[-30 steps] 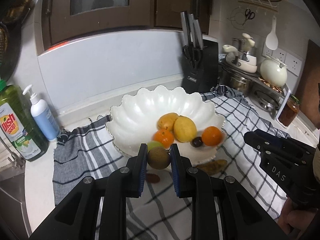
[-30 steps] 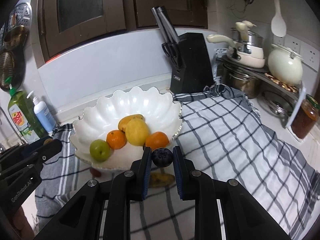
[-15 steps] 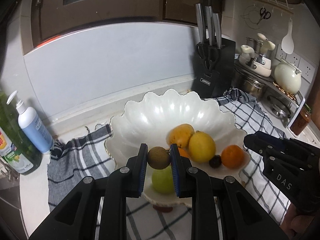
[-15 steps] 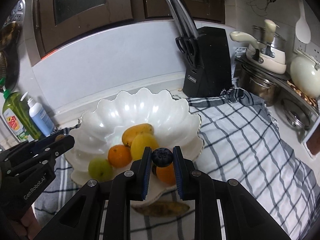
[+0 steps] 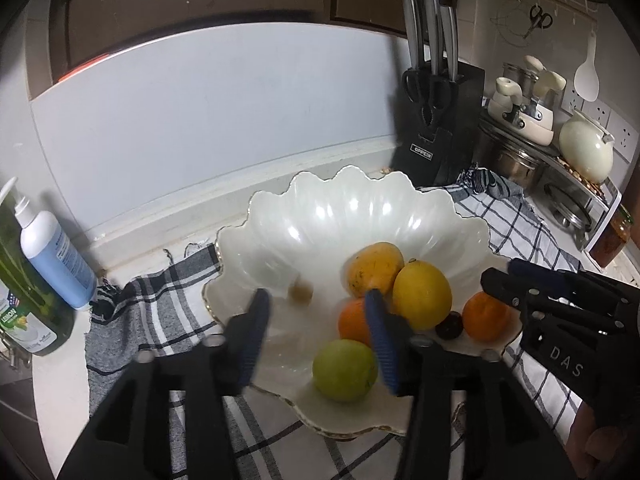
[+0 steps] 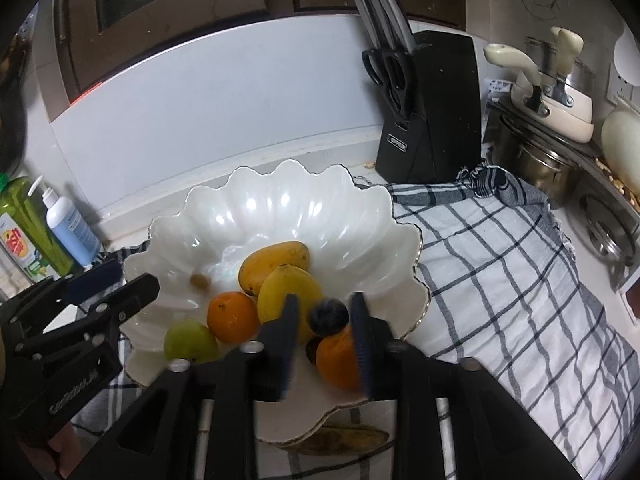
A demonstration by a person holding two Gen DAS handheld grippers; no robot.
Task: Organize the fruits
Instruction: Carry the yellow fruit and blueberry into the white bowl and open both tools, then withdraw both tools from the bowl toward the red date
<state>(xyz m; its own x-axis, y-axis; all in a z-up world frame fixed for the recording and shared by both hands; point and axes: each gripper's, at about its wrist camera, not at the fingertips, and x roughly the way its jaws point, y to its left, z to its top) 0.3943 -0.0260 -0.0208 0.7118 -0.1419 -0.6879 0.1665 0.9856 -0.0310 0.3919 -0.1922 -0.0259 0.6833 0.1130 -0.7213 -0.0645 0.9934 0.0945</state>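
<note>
A white scalloped bowl point(image 5: 360, 178) point(image 6: 280, 170) holds a mango point(image 5: 374, 266), a lemon point(image 5: 422, 294), two oranges point(image 5: 486, 316) point(image 6: 234, 316), a green fruit point(image 5: 344, 370) and a dark plum point(image 5: 448, 326). My left gripper point(image 5: 317, 296) point(image 6: 134, 274) hangs over the bowl's left side, its jaws opening and empty. A blurred brown kiwi point(image 5: 301, 292) point(image 6: 200, 280) lies free in the bowl beyond them. My right gripper point(image 6: 324, 298) point(image 5: 500, 272) is over the bowl's right side, jaws opening. A dark blue plum point(image 6: 328, 316) sits loose between them with a gap beside it.
The bowl rests on a checked cloth point(image 6: 500, 280). Behind stands a black knife block point(image 6: 428, 120). Pots and a kettle point(image 5: 586, 148) crowd the right, soap bottles point(image 5: 52, 252) the left. A brownish banana point(image 6: 340, 438) lies under the bowl's front rim.
Both grippers moved forward over the bowl and their jaws parted. The kiwi left the left gripper and dropped into the bowl. The right pads no longer press the plum.
</note>
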